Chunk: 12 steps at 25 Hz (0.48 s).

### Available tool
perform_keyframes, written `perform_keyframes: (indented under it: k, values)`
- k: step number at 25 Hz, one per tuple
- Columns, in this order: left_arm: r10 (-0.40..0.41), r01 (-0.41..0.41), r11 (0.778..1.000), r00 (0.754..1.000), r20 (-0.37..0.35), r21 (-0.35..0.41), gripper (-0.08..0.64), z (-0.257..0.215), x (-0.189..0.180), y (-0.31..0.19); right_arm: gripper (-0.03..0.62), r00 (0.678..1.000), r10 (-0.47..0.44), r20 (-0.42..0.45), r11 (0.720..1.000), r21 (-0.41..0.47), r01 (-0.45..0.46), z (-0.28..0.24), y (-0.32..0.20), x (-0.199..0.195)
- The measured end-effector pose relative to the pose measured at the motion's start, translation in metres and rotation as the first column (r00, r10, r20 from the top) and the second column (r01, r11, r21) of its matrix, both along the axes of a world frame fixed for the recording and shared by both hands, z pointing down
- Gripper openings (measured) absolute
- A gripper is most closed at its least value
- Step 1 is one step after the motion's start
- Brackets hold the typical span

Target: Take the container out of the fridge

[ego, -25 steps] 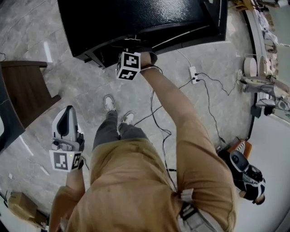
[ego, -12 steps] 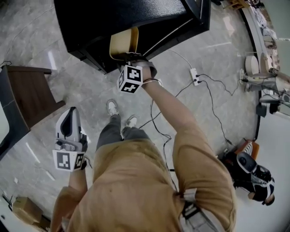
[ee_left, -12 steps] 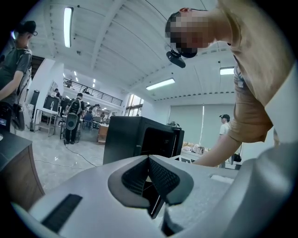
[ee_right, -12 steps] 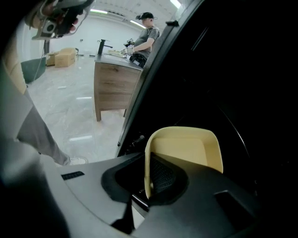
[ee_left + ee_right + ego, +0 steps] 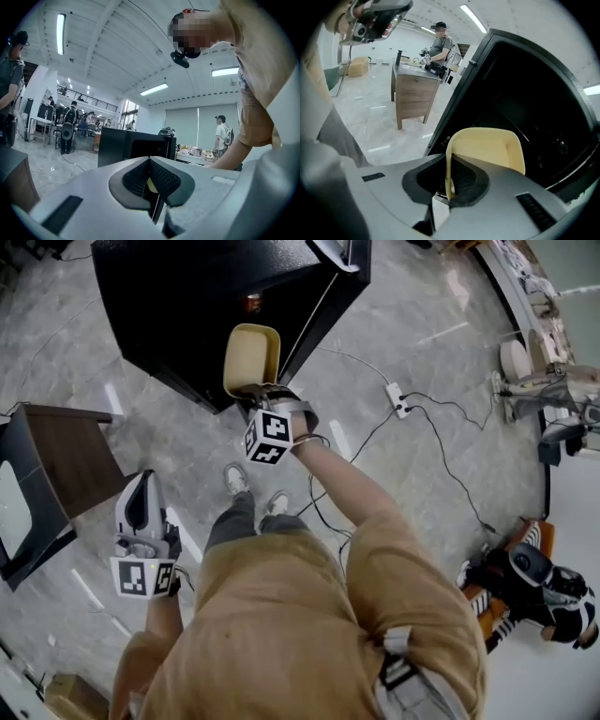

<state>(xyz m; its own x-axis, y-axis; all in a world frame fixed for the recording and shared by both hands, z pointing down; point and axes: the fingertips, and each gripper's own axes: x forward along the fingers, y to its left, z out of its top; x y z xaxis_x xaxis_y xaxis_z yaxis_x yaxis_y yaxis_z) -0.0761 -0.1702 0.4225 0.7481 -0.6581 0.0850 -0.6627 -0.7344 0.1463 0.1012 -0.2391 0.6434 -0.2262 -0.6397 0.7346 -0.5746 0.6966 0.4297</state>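
Container (image 5: 251, 357) now out of fridge (image 5: 187, 296), right hand-held gripper (image 5: 259, 392) clamping its rim, left hand-held gripper (image 5: 142, 480) closed.

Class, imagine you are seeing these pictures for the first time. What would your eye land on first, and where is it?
The pale yellow container stands out most. The right gripper pinches it by its rim, and it hangs just in front of the open black fridge at the top of the head view. Next comes the left gripper, held low at the left over the marble floor with nothing in it.
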Motion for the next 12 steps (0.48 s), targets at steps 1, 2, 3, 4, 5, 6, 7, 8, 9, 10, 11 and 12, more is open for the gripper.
perform_keyframes:
  k: [1,2,3,4,5,6,7,8,9,10,11,12]
  values:
    - [0.004,-0.004,1.000,1.000,-0.002,0.004,0.002,-0.002,0.002,0.004,0.014,1.000,0.007,0.005,1.000,0.006,-0.007,-0.005,0.005,0.002]
    - [0.009,-0.009,1.000,1.000,-0.004,0.007,0.002,-0.004,0.005,0.008,0.014,1.000,0.014,0.008,1.000,0.012,-0.014,-0.010,0.011,0.005]
    - [0.013,-0.013,1.000,1.000,-0.007,0.010,0.002,-0.006,0.007,0.012,0.014,1.000,0.019,0.011,1.000,0.019,-0.019,-0.014,0.015,0.007]
    - [0.018,-0.017,1.000,1.000,-0.009,0.013,0.002,-0.007,0.009,0.016,0.014,1.000,0.023,0.012,0.999,0.026,-0.024,-0.018,0.019,0.009]
    - [0.022,-0.022,1.000,1.000,-0.011,0.014,0.002,-0.008,0.011,0.019,0.014,1.000,0.027,0.014,0.999,0.034,-0.028,-0.022,0.023,0.011]
    - [0.028,-0.027,1.000,1.000,-0.012,0.015,0.002,-0.008,0.012,0.023,0.014,0.999,0.032,0.015,0.999,0.041,-0.032,-0.025,0.027,0.013]
    - [0.033,-0.033,0.999,0.999,-0.013,0.015,0.002,-0.009,0.014,0.026,0.014,0.999,0.037,0.017,0.998,0.047,-0.037,-0.029,0.030,0.015]
    - [0.038,-0.038,0.999,0.999,-0.014,0.018,0.002,-0.010,0.016,0.030,0.014,0.999,0.042,0.021,0.998,0.053,-0.043,-0.033,0.034,0.017]
    - [0.042,-0.042,0.999,0.999,-0.015,0.021,0.002,-0.013,0.017,0.033,0.014,0.999,0.047,0.026,0.997,0.058,-0.049,-0.037,0.038,0.018]
    - [0.045,-0.045,0.999,0.999,-0.016,0.025,0.002,-0.015,0.018,0.036,0.014,0.998,0.053,0.032,0.996,0.064,-0.055,-0.042,0.042,0.019]
    - [0.047,-0.046,0.999,0.999,-0.017,0.029,0.002,-0.017,0.019,0.040,0.014,0.997,0.060,0.041,0.996,0.070,-0.063,-0.046,0.046,0.020]
    - [0.048,-0.047,0.998,0.999,-0.019,0.034,0.002,-0.020,0.020,0.043,0.014,0.996,0.068,0.052,0.995,0.076,-0.072,-0.052,0.050,0.021]
